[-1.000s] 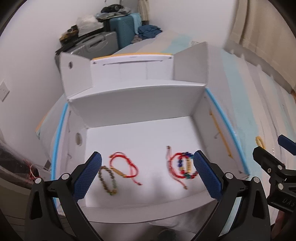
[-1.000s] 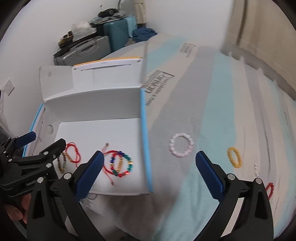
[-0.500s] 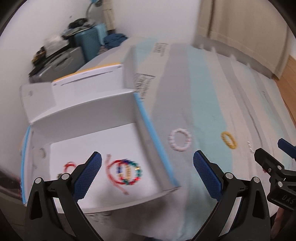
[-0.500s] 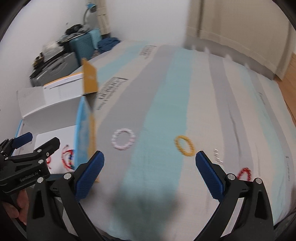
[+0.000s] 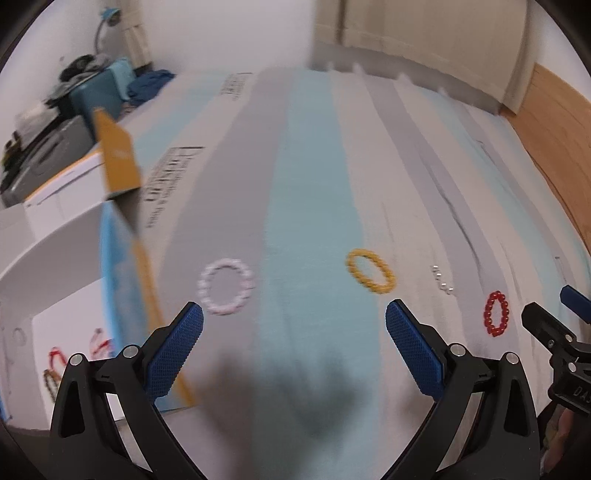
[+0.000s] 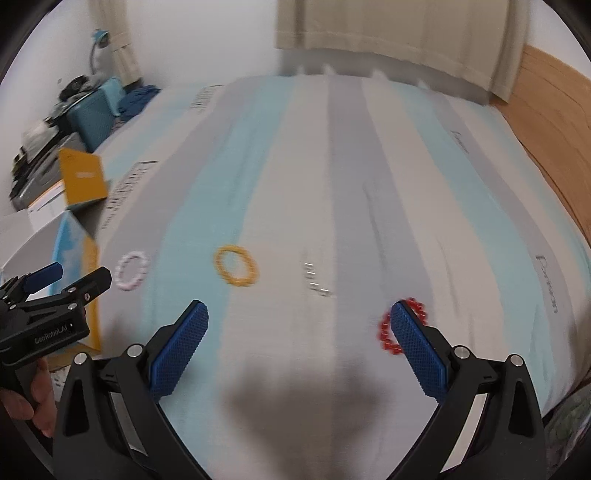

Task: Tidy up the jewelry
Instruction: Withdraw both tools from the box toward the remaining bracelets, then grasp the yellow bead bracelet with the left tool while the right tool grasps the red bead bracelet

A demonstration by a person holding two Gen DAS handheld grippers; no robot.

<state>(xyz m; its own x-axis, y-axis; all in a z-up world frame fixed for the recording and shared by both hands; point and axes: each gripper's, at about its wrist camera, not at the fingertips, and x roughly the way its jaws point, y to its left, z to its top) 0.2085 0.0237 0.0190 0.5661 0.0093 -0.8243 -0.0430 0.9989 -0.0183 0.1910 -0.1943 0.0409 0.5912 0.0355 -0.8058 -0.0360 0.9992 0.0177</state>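
On the striped bed lie a pale pink bead bracelet [image 5: 226,287] [image 6: 132,270], a yellow bead bracelet [image 5: 370,270] [image 6: 235,270], a small string of silver beads [image 5: 442,280] [image 6: 316,280] and a red bead bracelet [image 5: 496,313] [image 6: 386,332]. The white cardboard box [image 5: 44,266] at the left holds several bracelets [image 5: 55,363]. My left gripper [image 5: 294,325] is open and empty above the bed, between the pink and yellow bracelets. My right gripper [image 6: 299,325] is open and empty, its right finger partly over the red bracelet.
The box's blue and orange side wall [image 5: 122,266] and raised orange flap [image 5: 118,162] stand left of the pink bracelet. Suitcases and clutter [image 5: 74,107] sit at the far left wall. A curtain [image 6: 388,33] hangs behind the bed. Wooden floor [image 6: 554,122] lies at the right.
Both grippers have swung right, away from the box and over the bed. The box slid toward the left edge; the silver beads and red bracelet came into view. Both stayed open.
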